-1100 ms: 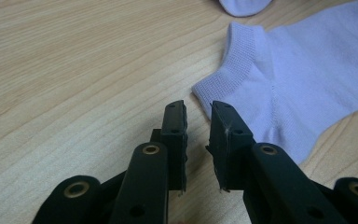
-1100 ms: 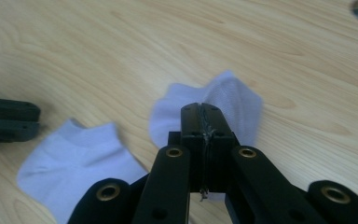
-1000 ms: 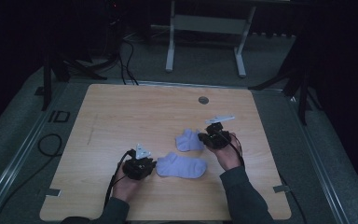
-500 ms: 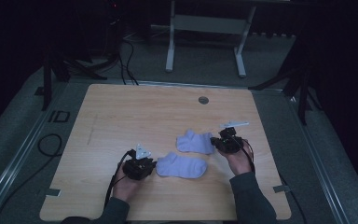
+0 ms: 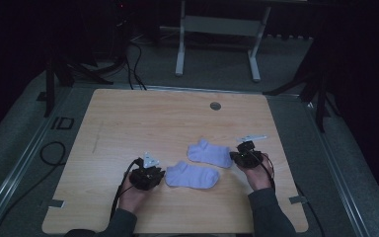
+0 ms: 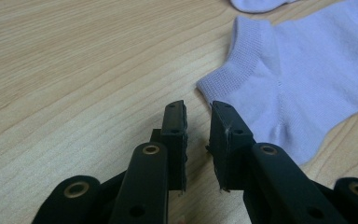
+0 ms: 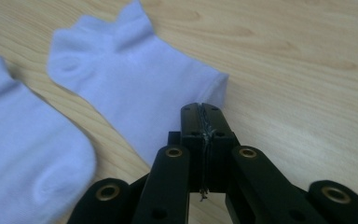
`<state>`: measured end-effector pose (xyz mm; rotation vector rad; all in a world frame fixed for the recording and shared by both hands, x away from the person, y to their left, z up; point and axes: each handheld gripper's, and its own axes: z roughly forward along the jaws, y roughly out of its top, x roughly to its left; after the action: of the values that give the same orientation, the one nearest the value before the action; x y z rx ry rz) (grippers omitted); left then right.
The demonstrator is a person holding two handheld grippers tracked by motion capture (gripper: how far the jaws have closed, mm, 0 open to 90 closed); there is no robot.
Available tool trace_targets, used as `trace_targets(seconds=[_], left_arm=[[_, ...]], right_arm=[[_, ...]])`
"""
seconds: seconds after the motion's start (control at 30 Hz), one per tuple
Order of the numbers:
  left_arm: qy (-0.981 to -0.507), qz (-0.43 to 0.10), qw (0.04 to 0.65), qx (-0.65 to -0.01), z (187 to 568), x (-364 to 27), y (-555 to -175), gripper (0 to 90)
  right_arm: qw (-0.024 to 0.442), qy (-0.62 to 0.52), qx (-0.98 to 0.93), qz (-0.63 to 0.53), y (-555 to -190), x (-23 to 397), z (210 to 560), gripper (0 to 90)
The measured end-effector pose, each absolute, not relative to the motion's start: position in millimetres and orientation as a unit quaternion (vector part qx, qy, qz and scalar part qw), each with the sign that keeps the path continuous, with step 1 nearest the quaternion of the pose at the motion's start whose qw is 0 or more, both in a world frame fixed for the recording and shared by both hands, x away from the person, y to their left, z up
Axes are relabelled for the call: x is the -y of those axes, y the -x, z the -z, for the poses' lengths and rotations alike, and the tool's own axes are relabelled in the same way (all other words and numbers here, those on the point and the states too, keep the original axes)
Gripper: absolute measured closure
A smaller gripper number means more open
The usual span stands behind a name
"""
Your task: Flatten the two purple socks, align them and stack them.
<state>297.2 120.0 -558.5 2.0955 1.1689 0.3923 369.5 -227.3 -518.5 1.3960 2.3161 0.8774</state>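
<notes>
Pairing step: right gripper [image 7: 200, 109] pinched shut, empty, at the far sock's [image 5: 209, 153] three o'clock edge; left gripper [image 6: 198, 112] slightly parted, empty; next, grasp the near sock's [image 6: 298, 79] cuff.

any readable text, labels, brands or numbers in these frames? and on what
"ID": dark marking on the grey floor just left of the table, high view; it may be part of something longer.
No print, brand or number reads on the two socks, the grippers or the tabletop.

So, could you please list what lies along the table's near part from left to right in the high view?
Left gripper → nearer sock → farther sock → right gripper.
</notes>
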Motion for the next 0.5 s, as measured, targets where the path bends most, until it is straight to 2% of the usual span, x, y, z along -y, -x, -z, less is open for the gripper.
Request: trace_targets(seconds=[0.5], left_arm=[[-0.805,-0.151,0.347,-0.457,559,-123,-300,75.8]], right_arm=[[0.137,-0.510,-0.803,-0.278,-366,243,543,88.5]])
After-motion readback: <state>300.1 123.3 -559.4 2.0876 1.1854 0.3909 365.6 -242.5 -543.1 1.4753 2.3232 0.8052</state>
